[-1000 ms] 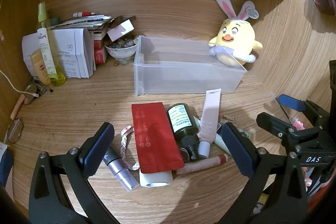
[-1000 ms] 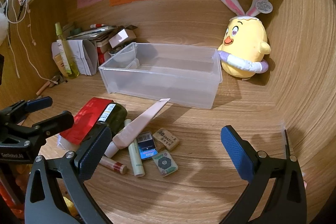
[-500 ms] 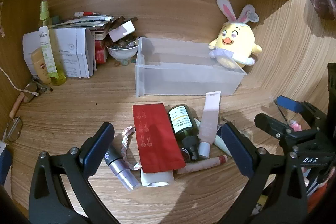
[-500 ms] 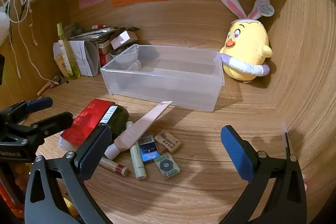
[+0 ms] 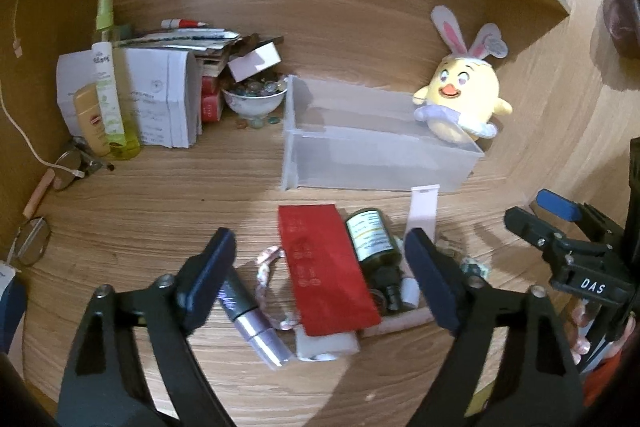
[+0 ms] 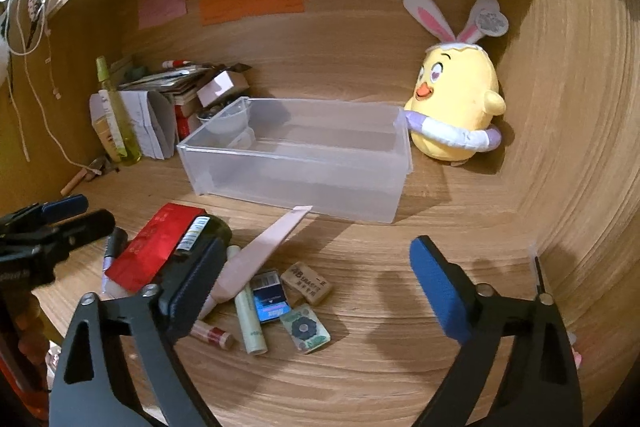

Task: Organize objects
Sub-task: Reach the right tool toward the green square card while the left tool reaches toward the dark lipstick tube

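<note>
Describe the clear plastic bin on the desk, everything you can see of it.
The bin is a shallow rectangular box of frosted, see-through plastic with an open top and a thin rim. It sits flat on the wooden desk, behind the heap of small items, and looks empty. The yellow plush chick stands by its right end, seemingly touching that corner. A bowl of pebbles sits just past its left end. Neither tool touches it.

The clear plastic bin (image 6: pixel 294 167) is open from above. Bare wooden desk (image 6: pixel 440 227) lies free right of the pile, where the red flat packet (image 5: pixel 326 267) and dark green bottle (image 5: pixel 372 239) crowd together. The yellow plush chick (image 6: pixel 456 107) blocks the bin's right end.
</note>
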Available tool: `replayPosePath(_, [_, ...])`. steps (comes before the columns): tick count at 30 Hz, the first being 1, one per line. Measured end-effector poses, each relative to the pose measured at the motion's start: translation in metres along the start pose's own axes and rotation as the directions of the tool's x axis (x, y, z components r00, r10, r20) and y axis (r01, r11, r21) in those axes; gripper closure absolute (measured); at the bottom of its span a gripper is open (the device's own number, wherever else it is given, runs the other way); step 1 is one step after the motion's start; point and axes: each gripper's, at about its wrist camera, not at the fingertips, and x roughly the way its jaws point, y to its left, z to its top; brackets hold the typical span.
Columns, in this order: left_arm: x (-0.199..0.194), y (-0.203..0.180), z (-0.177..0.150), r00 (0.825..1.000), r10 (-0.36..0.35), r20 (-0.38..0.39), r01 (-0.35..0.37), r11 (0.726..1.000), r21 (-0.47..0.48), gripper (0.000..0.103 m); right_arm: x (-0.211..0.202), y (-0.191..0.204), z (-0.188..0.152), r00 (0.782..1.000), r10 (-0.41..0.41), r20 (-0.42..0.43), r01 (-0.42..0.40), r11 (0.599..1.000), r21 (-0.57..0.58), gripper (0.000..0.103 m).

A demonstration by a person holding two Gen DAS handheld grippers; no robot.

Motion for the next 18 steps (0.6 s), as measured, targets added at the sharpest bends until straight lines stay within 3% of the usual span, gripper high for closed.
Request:
replayPosePath(10, [0.007, 0.046, -0.003, 0.997, 0.076, -0.033, -0.079, 0.992, -0.1, 0.018, 0.02, -0.016, -0.011, 0.996, -0.03, -0.08, 0.032, 0.999, 0.021, 0.03])
replayPosePath(18, [0.027, 0.066, -0.02, 0.987, 0.08, -0.138, -0.101, 0.984, -0.15, 0.03, 0.036, -0.016, -0.023, 0.988, -0.02, -0.152, 0.021, 1.0, 0.006, 0.043])
